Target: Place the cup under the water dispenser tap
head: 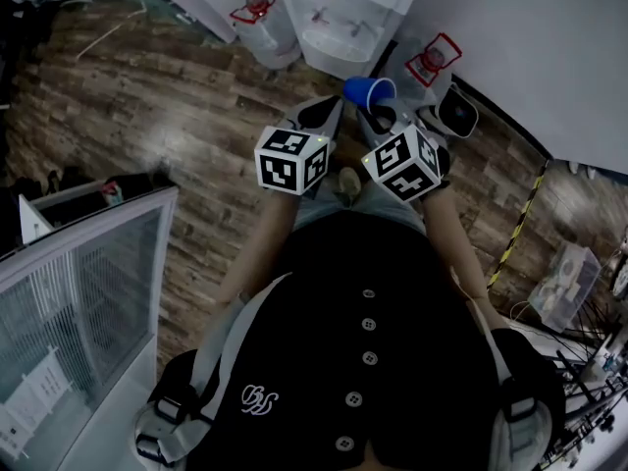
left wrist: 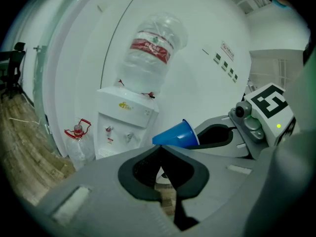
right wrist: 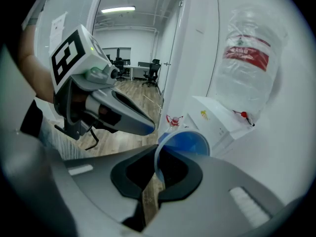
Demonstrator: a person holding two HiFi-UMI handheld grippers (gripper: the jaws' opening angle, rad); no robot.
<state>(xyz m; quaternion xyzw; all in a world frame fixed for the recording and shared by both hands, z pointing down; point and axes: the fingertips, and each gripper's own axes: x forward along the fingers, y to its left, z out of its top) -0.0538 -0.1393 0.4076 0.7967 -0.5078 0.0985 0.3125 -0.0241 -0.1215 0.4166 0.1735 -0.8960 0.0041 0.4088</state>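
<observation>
Cup [right wrist: 190, 143] in R gripper [right wrist: 154, 156], nr dispenser [right wrist: 217, 126]

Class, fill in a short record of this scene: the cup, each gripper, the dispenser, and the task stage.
Cup: blue, tipped sideways, in the air
Right gripper: shut on cup rim
Left gripper: shut, empty, beside the right one
Dispenser: white, bottle on top, ahead of both grippers
Stage: cup not yet under tap

Water dispenser [head: 332, 27] cut off at top edge; cup [head: 370, 89] partly hidden by right gripper [head: 377, 116].
</observation>
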